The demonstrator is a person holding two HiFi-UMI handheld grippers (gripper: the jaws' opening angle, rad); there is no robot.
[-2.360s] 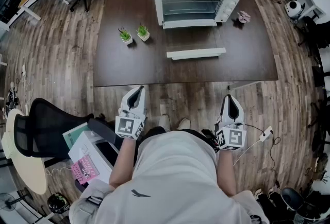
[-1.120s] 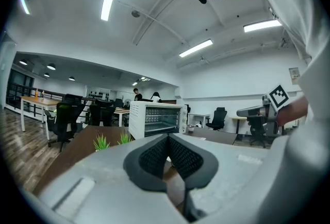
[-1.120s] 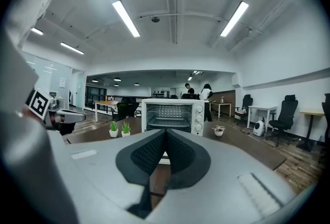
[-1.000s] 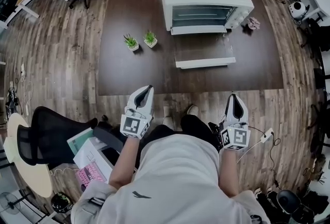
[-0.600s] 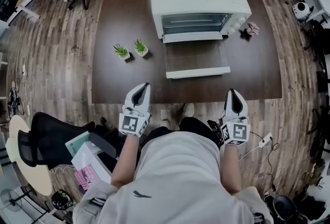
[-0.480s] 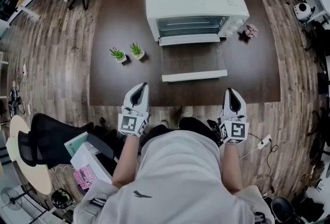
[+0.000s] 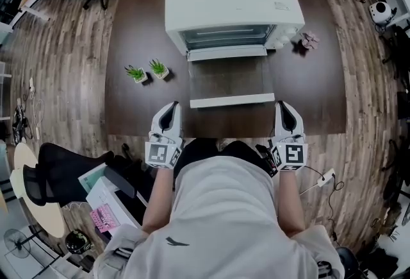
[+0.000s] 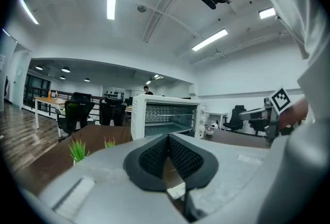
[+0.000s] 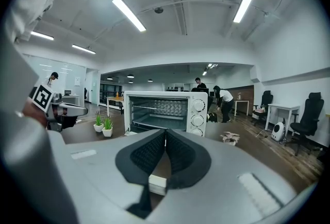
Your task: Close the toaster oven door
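The white toaster oven (image 7: 234,5) stands at the far side of the dark table (image 7: 134,104). Its glass door (image 7: 230,77) hangs open and lies flat toward me, with the white handle bar (image 7: 232,101) at its near end. My left gripper (image 7: 170,107) is shut and empty, just left of the handle at the table's front edge. My right gripper (image 7: 283,106) is shut and empty too, just right of the handle. Both gripper views look over shut jaws at the oven (image 8: 165,117) (image 9: 165,110), its rack bare inside.
Two small potted plants (image 7: 147,70) sit on the table left of the door. A pink object (image 7: 307,39) lies right of the oven. A black office chair (image 7: 57,169) and a box (image 7: 106,201) stand on the floor at my left, a power strip (image 7: 327,176) at my right.
I have stepped up to the table. Both grippers have moved forward from over the floor to the table's front edge, either side of the door handle. The door still lies open.
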